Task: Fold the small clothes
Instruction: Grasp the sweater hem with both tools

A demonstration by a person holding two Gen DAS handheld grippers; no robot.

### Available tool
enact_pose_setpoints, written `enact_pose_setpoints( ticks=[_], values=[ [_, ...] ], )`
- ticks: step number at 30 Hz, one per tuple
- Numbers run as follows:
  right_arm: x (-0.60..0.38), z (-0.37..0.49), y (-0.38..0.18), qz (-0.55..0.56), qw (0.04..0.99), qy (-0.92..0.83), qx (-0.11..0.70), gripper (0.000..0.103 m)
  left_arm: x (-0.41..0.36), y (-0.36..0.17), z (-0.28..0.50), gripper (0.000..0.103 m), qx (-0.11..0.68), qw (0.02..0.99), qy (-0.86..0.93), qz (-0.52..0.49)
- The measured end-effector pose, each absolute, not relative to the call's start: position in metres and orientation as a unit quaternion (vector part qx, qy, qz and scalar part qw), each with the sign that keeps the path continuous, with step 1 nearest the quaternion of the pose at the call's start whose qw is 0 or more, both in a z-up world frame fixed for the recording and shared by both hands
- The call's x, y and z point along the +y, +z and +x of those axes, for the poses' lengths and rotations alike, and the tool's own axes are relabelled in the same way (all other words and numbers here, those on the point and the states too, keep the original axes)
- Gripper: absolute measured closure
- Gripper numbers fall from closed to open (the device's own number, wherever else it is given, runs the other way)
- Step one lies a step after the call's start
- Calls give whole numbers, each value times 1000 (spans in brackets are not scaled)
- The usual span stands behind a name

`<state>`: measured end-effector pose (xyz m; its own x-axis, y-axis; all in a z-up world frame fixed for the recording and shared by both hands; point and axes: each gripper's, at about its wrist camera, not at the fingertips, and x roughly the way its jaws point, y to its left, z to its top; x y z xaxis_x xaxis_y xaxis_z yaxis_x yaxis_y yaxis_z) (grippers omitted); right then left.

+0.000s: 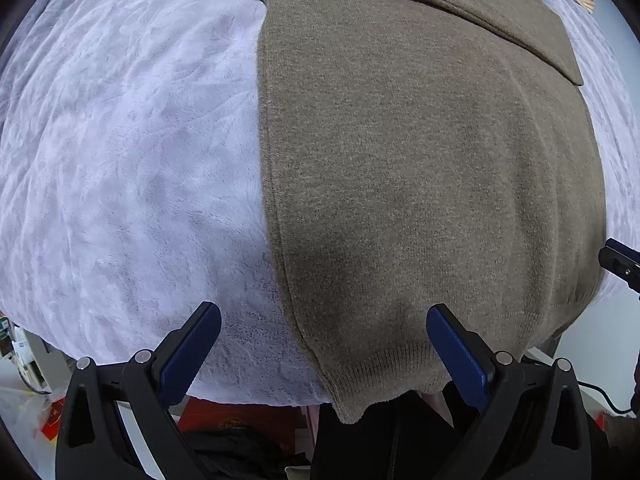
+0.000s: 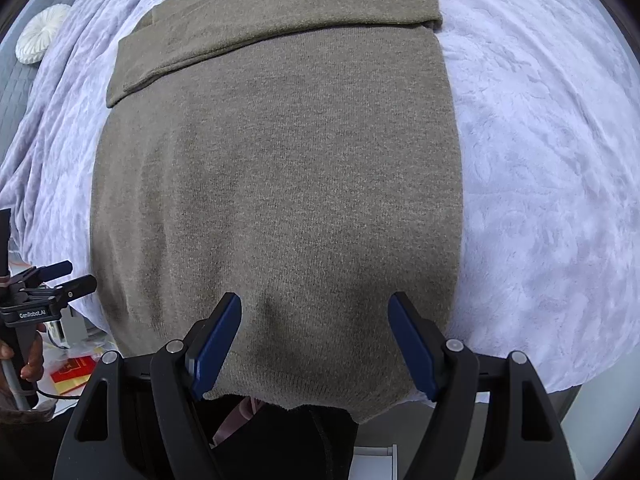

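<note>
Sweater (image 1: 432, 184) hem is sitting under both claws: left gripper (image 1: 324, 350) is hanging jaws apart, straddling the hem's left corner, clamping nothing; right gripper (image 2: 316, 344) is hanging jaws apart over the hem's right half, also empty. Sweater is lying flat on the lilac blanket (image 1: 120, 160), sleeves (image 2: 280, 28) already folded across its far end, hem overhanging the blanket's near edge. Judging next: both should be pinching the hem corners evenly, then carrying them up toward the sleeves, keeping the side edges aligned

matt olive knit sweater (image 1: 420, 168) – fine ribbed hem, fluffy pale lilac plush blanket (image 1: 120, 160)
</note>
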<state>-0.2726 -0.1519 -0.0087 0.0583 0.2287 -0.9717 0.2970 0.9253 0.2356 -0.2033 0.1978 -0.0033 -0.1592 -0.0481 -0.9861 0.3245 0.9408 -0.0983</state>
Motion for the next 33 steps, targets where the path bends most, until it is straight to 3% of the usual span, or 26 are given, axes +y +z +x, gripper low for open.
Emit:
enact_pose_setpoints(
  ticks=[22, 23, 24, 25, 26, 27, 28, 33],
  values=[
    [-180, -355, -82, 340, 607, 26, 718, 24, 200, -57, -242, 1, 798, 548, -247, 46],
    [-178, -354, -86, 352, 602, 32, 716, 25, 199, -56, -242, 5, 794, 555, -243, 45],
    [-177, -353, -89, 367, 595, 37, 714, 26, 191, -59, -245, 30, 790, 566, -232, 49],
    [-176, -354, -91, 381, 589, 39, 712, 41, 191, -57, -244, 60, 787, 572, -225, 58],
    [-175, -355, -91, 397, 579, 40, 711, 73, 192, -54, -243, 70, 786, 572, -227, 57],
    [-172, -355, -88, 407, 577, 40, 707, 88, 194, -52, -241, 84, 785, 572, -235, 43],
    [-171, -356, -84, 414, 583, 43, 698, 95, 197, -49, -239, 86, 783, 572, -243, 26],
    [-185, -343, -48, 473, 612, 71, 630, 96, 197, -20, -222, 86, 759, 588, -278, -18]
  ],
)
